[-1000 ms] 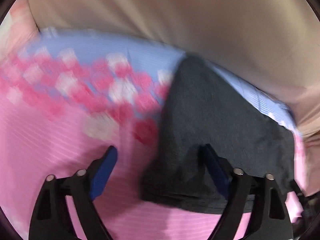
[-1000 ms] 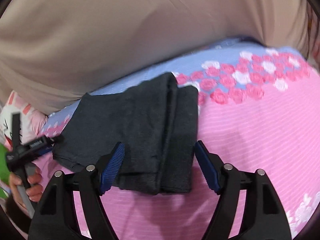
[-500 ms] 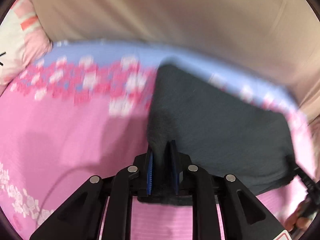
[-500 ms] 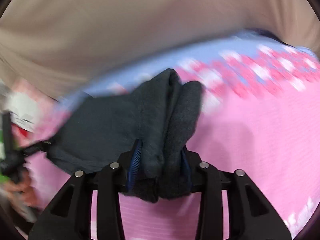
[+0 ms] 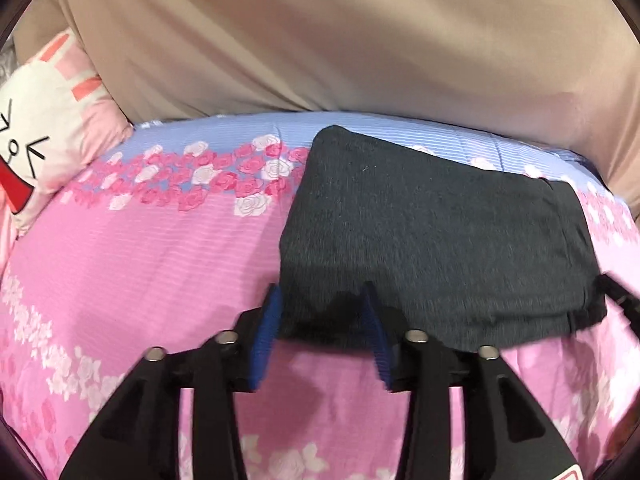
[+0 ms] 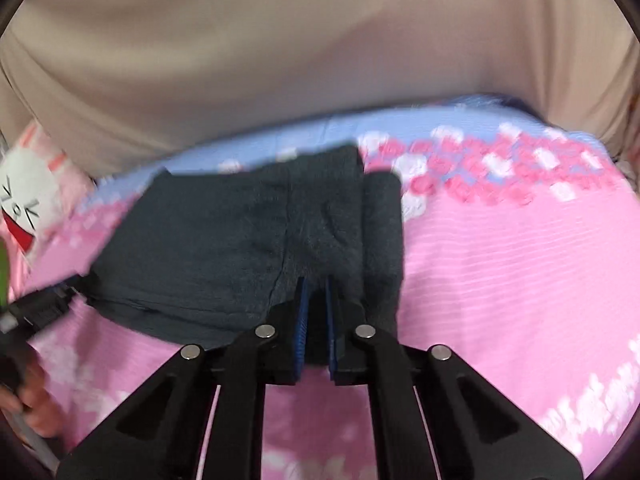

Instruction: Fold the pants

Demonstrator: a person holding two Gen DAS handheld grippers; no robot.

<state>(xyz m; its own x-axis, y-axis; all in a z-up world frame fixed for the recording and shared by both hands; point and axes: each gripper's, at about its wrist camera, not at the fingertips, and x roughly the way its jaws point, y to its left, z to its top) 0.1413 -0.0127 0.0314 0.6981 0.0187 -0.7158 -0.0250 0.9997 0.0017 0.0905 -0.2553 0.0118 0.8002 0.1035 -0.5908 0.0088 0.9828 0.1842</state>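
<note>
The pants [image 5: 436, 240], already a dark folded bundle, lay on the pink flowered bedspread [image 5: 152, 248], toward its far edge below the beige curtain [image 5: 320, 40], with the white cartoon pillow [image 5: 36, 136] well off to their left.

Half a second before, the left gripper [image 5: 320, 332] had been clamped on the near left corner of the pants; now its jaws were opening, the blue pads standing apart on either side of the corner with the cloth loose between them, so that end looked freshly let go. The right gripper [image 6: 316, 324] had gone the other way: from wide a second earlier, its jaws were closing to a narrow gap, pinching the near edge of the pants by the rolled right side. I'd judge a new fold or a shift of the bundle was being set up from the right end.

Both grippers pointed down and forward at the near edge of the pants, one at each end.
</note>
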